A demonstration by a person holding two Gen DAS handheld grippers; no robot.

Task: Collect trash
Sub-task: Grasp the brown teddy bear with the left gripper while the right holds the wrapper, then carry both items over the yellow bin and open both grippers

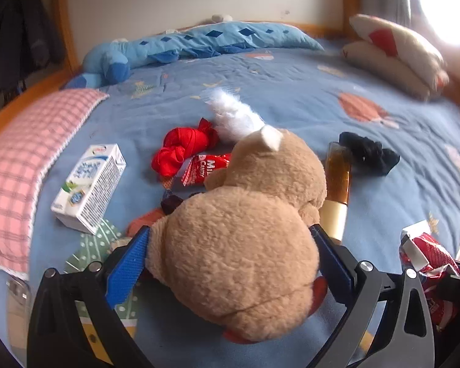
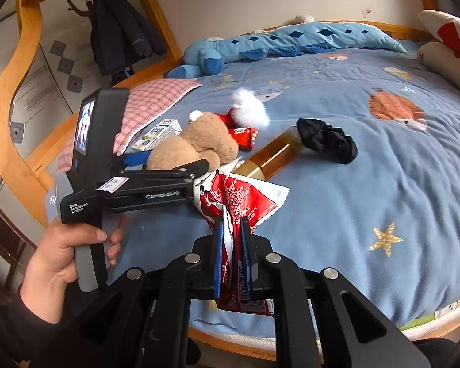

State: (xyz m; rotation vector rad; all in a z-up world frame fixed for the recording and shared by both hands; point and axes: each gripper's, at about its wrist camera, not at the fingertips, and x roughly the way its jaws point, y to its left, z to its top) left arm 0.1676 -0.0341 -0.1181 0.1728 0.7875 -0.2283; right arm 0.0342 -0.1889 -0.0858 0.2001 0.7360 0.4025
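Note:
My left gripper is shut on a tan teddy bear, its blue pads pressed into both sides of the plush; it also shows in the right wrist view. My right gripper is shut on a crumpled red and white snack wrapper, held above the bed's near edge; it shows at the right edge of the left wrist view. On the blue bedspread lie a white milk carton, a red candy wrapper and an amber bottle with a cream cap.
A red cloth, a white fluffy tuft and a black scrunchie lie near the bear. A pink checked pillow is at the left, a blue plush toy at the back, cream cushions at the right. The wooden bed frame rings the mattress.

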